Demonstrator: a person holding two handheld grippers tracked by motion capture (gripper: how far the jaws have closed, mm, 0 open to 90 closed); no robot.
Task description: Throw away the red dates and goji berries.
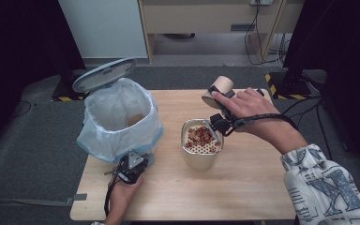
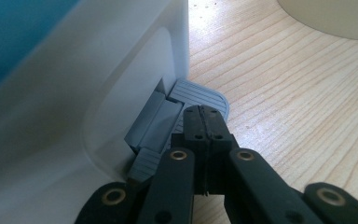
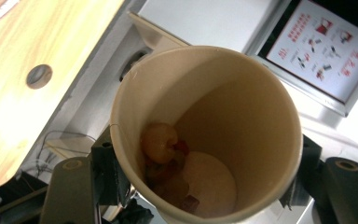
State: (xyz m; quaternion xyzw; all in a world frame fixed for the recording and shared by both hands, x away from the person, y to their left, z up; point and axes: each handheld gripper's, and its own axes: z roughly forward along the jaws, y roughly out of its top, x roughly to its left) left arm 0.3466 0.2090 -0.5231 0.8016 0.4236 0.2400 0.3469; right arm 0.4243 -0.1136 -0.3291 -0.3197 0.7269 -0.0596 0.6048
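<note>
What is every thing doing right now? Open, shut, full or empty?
Trash bin: lid up, white bag inside.
Bin pedal: left gripper on it, jaws shut.
Paper cup: held by right gripper, scraps left inside.
Metal container: open, food scraps on its strainer.

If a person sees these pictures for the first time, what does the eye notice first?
Probably the white pedal bin on the left of the wooden table, lid up, while the shut left gripper presses its grey pedal. Next, the right gripper grips a tilted paper cup with food scraps inside, above a metal strainer pot holding red-brown scraps.
</note>
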